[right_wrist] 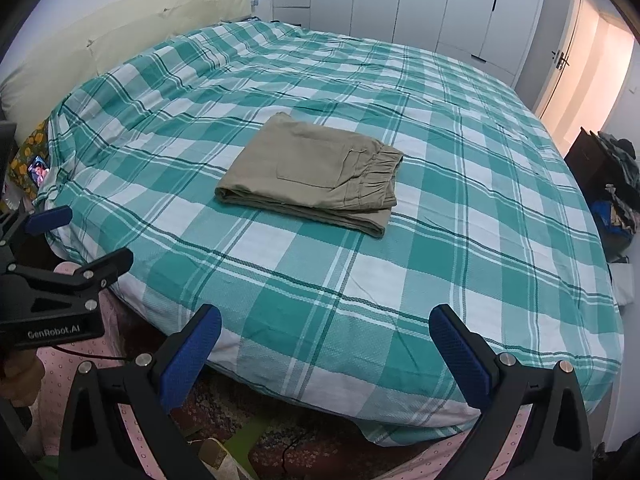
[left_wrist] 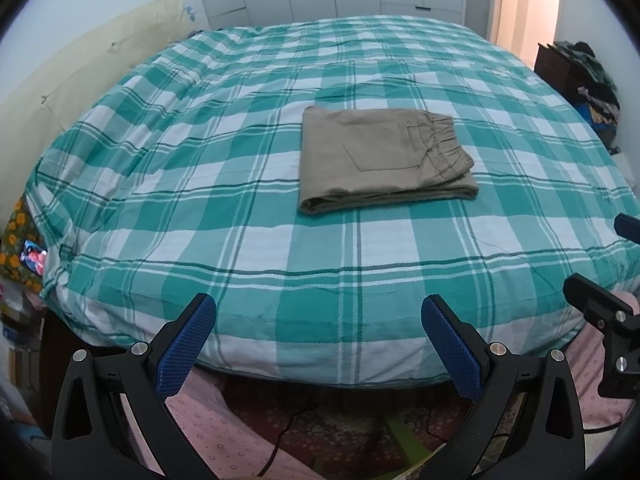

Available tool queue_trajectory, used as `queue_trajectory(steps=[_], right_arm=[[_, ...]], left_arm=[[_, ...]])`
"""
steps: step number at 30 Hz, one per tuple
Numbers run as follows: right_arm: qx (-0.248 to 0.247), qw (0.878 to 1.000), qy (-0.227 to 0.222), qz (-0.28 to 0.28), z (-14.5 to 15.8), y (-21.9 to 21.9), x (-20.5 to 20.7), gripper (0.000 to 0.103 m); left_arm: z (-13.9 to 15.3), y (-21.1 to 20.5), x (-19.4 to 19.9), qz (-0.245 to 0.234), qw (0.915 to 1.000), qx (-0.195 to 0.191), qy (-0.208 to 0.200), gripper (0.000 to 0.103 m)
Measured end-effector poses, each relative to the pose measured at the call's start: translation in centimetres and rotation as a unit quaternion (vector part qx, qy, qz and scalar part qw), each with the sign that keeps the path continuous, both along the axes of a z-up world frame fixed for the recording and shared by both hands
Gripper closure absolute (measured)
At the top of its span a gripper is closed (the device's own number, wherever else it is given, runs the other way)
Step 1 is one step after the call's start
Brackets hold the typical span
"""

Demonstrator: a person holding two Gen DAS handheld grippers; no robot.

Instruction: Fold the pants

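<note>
Lying folded into a neat rectangle on the green-checked bed, the khaki pants rest untouched; left tongs and right tongs hang released, grasping nothing.

Only readable text I can spot is "GenRobot.AI", printed in pale letters on the black body of the left gripper, which sits off to the left of the right gripper in the right wrist view. There's a lit phone screen further left beyond it, but whatever's on it is too small to read.
</note>
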State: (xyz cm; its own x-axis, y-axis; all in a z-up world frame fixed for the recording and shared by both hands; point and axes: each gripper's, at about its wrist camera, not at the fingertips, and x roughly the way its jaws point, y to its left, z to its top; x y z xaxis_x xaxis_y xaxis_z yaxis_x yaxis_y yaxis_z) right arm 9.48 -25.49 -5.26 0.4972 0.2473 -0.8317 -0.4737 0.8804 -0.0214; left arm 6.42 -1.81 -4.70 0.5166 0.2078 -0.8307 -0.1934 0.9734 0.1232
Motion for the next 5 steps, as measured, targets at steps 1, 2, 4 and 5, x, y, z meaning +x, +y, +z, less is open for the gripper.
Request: queue_trajectory(steps=[1,2,4,5], right_arm=[[0.001,1.000,-0.001,-0.001,0.10,-0.05,0.04,0.001],[0.002,1.000,-0.002,-0.001,0.20,-0.05,0.06,0.001],[0.003,1.000,-0.004,-0.001,0.36,-0.03,0.10,0.001],[0.004,1.000,-0.005,-0.001,0.46,-0.04,0.08,0.001]], left_arm=[[0.16,-0.02,-0.07,0.001,1.0000,0.001,-0.004,0.001],[0.30,-0.04,-0.13,0.001,1.0000,0.003,-0.008,0.000],[0.58,-0.14,-0.23,0.003,0.9998,0.011,-0.015,0.000],[0.67,-0.16,-0.22,0.003,0.9998,0.014,-0.016,0.000]])
